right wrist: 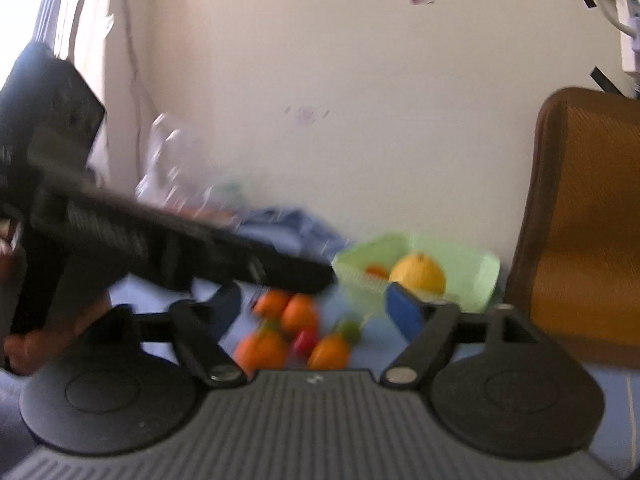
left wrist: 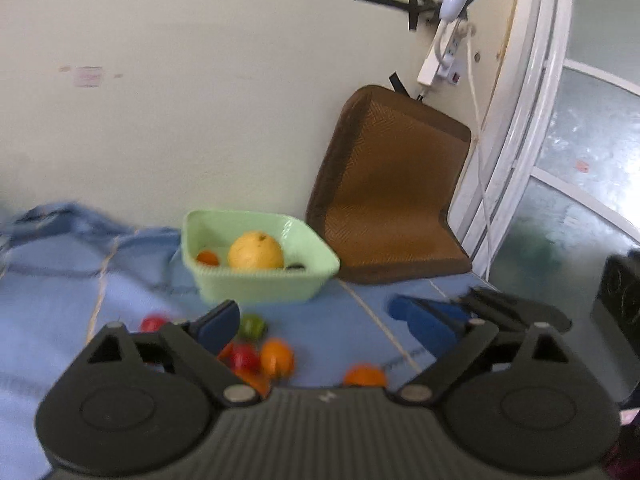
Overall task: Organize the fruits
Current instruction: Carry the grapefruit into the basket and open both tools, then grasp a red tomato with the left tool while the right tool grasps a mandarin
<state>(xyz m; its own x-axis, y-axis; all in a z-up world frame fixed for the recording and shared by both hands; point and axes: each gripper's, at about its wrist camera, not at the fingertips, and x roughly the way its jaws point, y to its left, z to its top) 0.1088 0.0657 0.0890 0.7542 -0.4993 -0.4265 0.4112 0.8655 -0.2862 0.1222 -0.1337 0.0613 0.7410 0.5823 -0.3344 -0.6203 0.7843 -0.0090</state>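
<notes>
Fingers on both grippers stood spread and empty when I looked. My left gripper [left wrist: 316,320] had its blue pads wide apart with nothing between them, and my right gripper [right wrist: 316,312] was released the same way.

From the left wrist view, the loose fruits [left wrist: 260,354] lay on the blue checked cloth [left wrist: 52,304], just beyond and a little left of the gap between the left fingers: a red one, a green one, a few orange ones bunched together, and one orange fruit [left wrist: 365,375] apart to the right, close under the gripper body. The right wrist view showed the same cluster [right wrist: 296,332] almost centred between its fingers, so I judged the right hand better lined up on the pile, though the left gripper's black body crossed that view just above the fruit and might get in the way.

The green basket [left wrist: 316,268] sat farther off against the wall, beside a brown cushion [left wrist: 384,200] on its right. It already held a large yellow fruit [left wrist: 256,251] and a small orange one [left wrist: 207,258].

Motion blur kept me from reading any stem direction. The small fruits looked roughly round, with no clear long axis, so I reckoned approach angle mattered little. Sorting looked only partly done.
</notes>
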